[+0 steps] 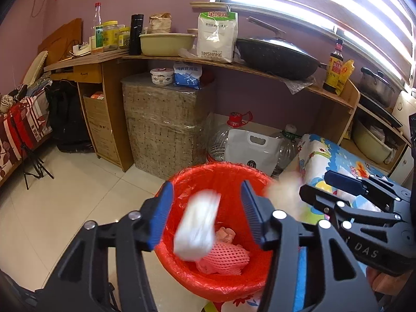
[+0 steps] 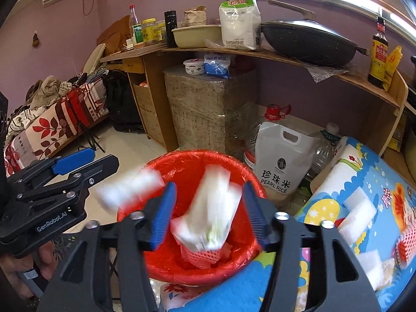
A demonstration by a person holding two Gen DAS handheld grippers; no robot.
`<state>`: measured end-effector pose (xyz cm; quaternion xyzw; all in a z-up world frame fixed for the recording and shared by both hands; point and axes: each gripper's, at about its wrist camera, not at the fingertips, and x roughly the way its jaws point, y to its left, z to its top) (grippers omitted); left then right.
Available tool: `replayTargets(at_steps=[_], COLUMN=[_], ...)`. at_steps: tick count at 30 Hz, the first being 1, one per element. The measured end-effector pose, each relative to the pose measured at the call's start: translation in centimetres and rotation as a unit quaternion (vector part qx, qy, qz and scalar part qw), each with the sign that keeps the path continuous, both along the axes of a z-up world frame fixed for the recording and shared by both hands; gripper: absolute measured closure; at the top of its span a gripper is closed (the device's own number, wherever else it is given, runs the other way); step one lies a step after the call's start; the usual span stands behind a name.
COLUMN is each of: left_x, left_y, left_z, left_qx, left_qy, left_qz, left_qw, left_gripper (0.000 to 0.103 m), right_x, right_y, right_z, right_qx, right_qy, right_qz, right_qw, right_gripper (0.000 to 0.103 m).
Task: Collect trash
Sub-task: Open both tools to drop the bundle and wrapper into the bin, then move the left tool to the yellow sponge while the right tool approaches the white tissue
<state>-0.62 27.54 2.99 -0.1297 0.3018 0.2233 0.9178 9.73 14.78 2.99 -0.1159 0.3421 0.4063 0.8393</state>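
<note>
Both the left gripper point(image 1: 206, 214) and right gripper point(image 2: 208, 213) gape wide, empty; blurred white foam pieces point(image 1: 196, 227), long axes toward 1 o'clock, hang over the red bin point(image 1: 208, 283).

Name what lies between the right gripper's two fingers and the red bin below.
In the right wrist view, a blurred white packet hangs between the open right gripper and the red bin, touching neither finger.

A one-room home is showing here, with cooking and sleeping sharing the space. A wok point(image 2: 309, 43), soy sauce point(image 2: 378, 52) and flour bag point(image 2: 240, 22) are sitting on a wooden shelf point(image 2: 260, 53). A rice bag point(image 2: 282, 161) is standing on the tiled floor point(image 1: 65, 195). A bed point(image 2: 52, 127) is lying along the purple wall point(image 2: 52, 46).
</note>
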Motion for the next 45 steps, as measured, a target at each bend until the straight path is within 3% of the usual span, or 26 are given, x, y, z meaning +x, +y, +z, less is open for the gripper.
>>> replayTargets(at_steps=[9, 26, 45], left_x=[0.0, 1.0, 1.2], left_y=[-0.8, -5.7, -13.8], left_z=[-0.5, 0.4, 1.4], left_qx=[-0.007, -0.002, 0.007], left_qy=[0.002, -0.005, -0.008], left_qz=[-0.004, -0.046, -0.116], left_qw=[1.0, 0.9989, 0.9932], left_gripper=[0.049, 0.047, 0.042], right_x=[0.0, 0.2, -1.1], right_y=[-2.0, -11.5, -22.2], right_z=[0.2, 1.8, 0.4], right_qx=[0.01, 0.02, 0.019], right_qy=[-0.004, -0.023, -0.014], right_qz=[-0.018, -0.091, -0.173], right_qw=[1.0, 0.995, 0.985], right_gripper=[0.035, 0.032, 0.031])
